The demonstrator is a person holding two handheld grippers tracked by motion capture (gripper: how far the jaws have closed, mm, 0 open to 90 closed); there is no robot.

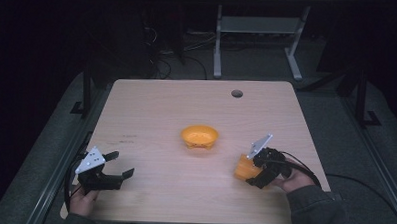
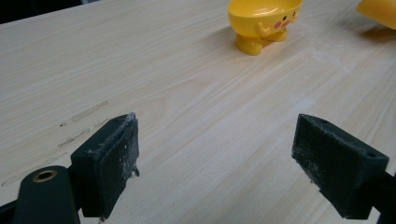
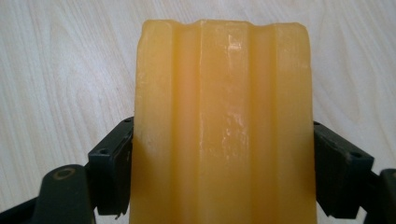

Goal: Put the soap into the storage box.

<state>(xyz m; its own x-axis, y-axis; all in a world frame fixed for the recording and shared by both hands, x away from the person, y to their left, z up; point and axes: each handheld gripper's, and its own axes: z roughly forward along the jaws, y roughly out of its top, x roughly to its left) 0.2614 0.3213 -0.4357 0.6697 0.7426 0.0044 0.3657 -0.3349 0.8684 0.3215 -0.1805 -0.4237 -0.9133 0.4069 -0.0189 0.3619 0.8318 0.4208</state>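
A pale wooden worktop (image 1: 151, 110) is carrying a yellow footed bowl (image 1: 199, 136) near its middle, a round hole (image 1: 236, 93) showing at its far edge

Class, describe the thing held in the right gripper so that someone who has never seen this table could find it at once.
Start at the wooden table and go to its near right part. There the right gripper clamps a ribbed orange block, jaws pressed on its two sides. Unlike the yellow footed bowl at mid-table, it is straight-sided and fluted.
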